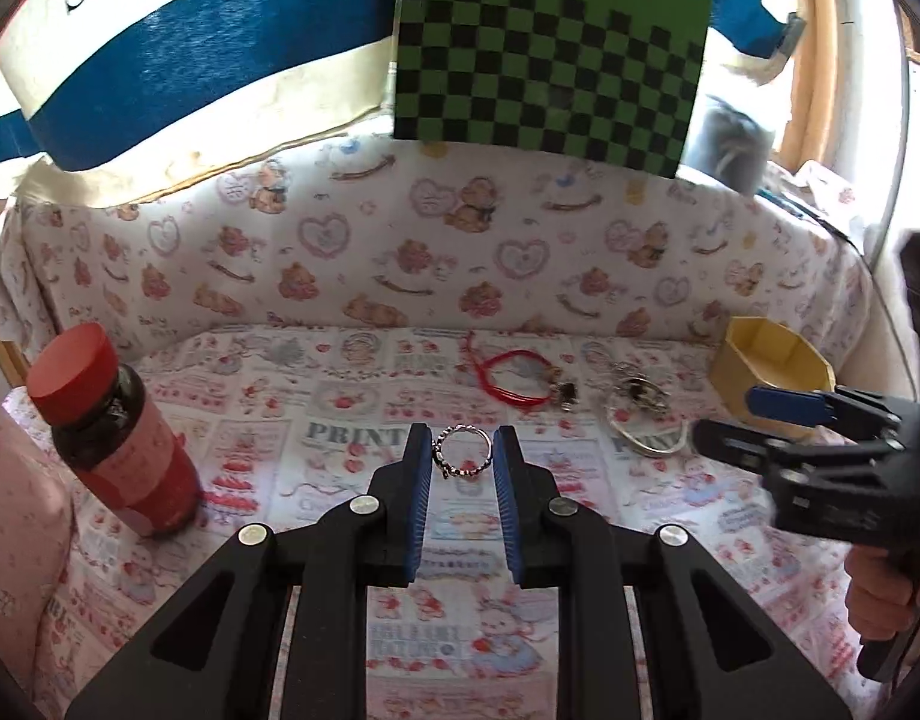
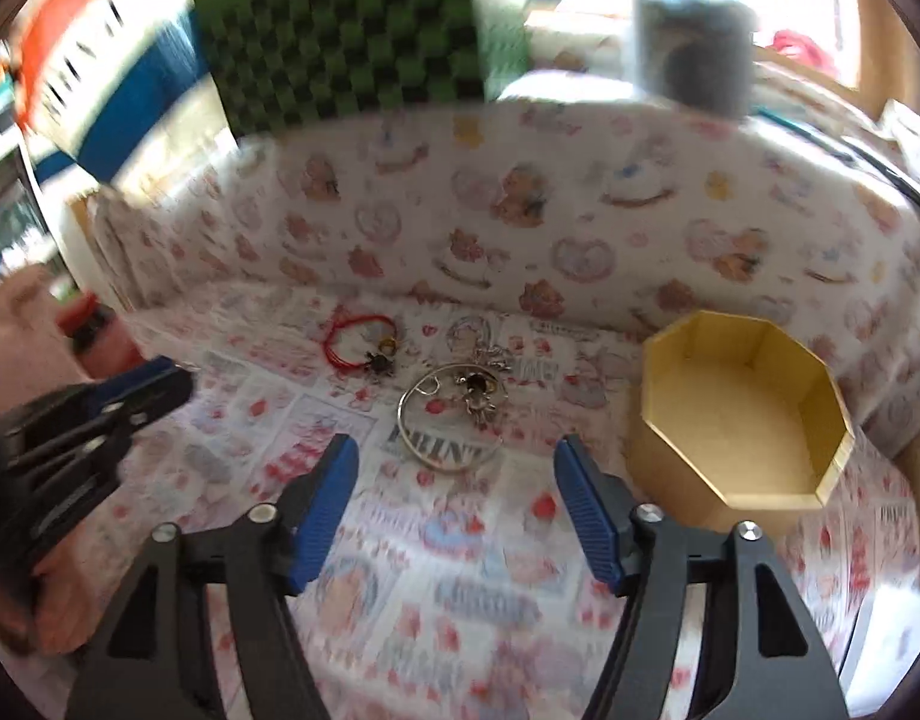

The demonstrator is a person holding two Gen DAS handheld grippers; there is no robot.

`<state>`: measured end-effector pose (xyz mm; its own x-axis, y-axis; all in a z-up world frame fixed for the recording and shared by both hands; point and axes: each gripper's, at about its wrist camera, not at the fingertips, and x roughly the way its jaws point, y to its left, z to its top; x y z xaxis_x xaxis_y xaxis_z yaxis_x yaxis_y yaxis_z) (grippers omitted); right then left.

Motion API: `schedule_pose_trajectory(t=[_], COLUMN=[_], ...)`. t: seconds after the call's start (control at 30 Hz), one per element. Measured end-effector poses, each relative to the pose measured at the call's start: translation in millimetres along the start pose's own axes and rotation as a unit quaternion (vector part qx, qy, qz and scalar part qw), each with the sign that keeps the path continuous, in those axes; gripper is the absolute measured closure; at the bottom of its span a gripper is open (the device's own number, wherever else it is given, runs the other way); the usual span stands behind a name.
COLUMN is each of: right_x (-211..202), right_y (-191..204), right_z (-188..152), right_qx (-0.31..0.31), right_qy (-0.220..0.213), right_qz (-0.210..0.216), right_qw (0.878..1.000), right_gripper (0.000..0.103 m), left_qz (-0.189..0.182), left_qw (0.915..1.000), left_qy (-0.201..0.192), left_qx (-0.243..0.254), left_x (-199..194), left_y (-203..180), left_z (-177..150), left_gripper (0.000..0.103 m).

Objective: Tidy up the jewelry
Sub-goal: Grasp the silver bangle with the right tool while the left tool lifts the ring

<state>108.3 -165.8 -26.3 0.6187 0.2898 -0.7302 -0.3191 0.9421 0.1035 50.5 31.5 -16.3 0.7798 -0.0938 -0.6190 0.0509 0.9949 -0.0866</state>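
Observation:
My left gripper (image 1: 463, 441) is shut on a small silver beaded ring (image 1: 463, 451), which is pinched between its blue pads above the printed cloth. My right gripper (image 2: 457, 450) is open and empty, just in front of a silver bangle (image 2: 442, 420) lying flat; it also shows at the right of the left wrist view (image 1: 730, 420). A red cord bracelet (image 1: 514, 375) (image 2: 358, 339) and a silver charm piece (image 1: 637, 387) (image 2: 481, 387) lie farther back. An open, empty gold octagonal box (image 2: 742, 414) (image 1: 772, 366) stands at the right.
A dark bottle with a red cap (image 1: 109, 432) stands at the left. A cloth-covered wall (image 1: 430, 252) with teddy-bear print closes the back and sides. A green checkered board (image 1: 550, 54) leans behind it. The right wrist view is motion-blurred.

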Motion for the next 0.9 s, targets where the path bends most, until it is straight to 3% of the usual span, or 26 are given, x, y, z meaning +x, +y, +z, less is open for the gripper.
schedule_pose_trajectory(t=[0.1, 0.17, 0.23, 0.37, 0.43, 0.5, 0.73, 0.9], right_x=[27, 42, 56, 78, 80, 83, 63, 12], right_y=[5, 10, 13, 21, 24, 24, 22, 17], right_z=[20, 30, 35, 37, 38, 40, 22, -11], right_qx=[0.003, -0.018, -0.033, -0.062, -0.07, -0.064, -0.058, -0.055], right_qy=[0.036, 0.051, 0.07, 0.106, 0.096, 0.097, 0.075, 0.022], right_qz=[-0.01, -0.039, -0.055, -0.053, -0.047, -0.033, -0.041, 0.008], right_qw=[0.999, 0.998, 0.995, 0.991, 0.992, 0.993, 0.995, 0.998], right_gripper=[0.036, 0.03, 0.03, 0.03, 0.031, 0.046, 0.046, 0.046], left_qz=[0.006, 0.008, 0.011, 0.015, 0.022, 0.026, 0.019, 0.04], left_qw=[1.0, 0.9999, 0.9997, 0.9991, 0.9987, 0.9984, 0.9976, 0.9981], left_qy=[0.002, 0.003, 0.005, 0.016, 0.02, 0.021, 0.035, 0.029], left_qx=[-0.006, -0.013, -0.02, -0.036, -0.041, -0.045, -0.056, -0.035], left_x=[3, 4, 5, 7, 8, 8, 11, 13], left_y=[4, 8, 12, 17, 18, 20, 25, 15], left_z=[1, 1, 2, 3, 3, 2, 0, -4], left_gripper=[0.083, 0.083, 0.083, 0.083, 0.083, 0.083, 0.083, 0.083])
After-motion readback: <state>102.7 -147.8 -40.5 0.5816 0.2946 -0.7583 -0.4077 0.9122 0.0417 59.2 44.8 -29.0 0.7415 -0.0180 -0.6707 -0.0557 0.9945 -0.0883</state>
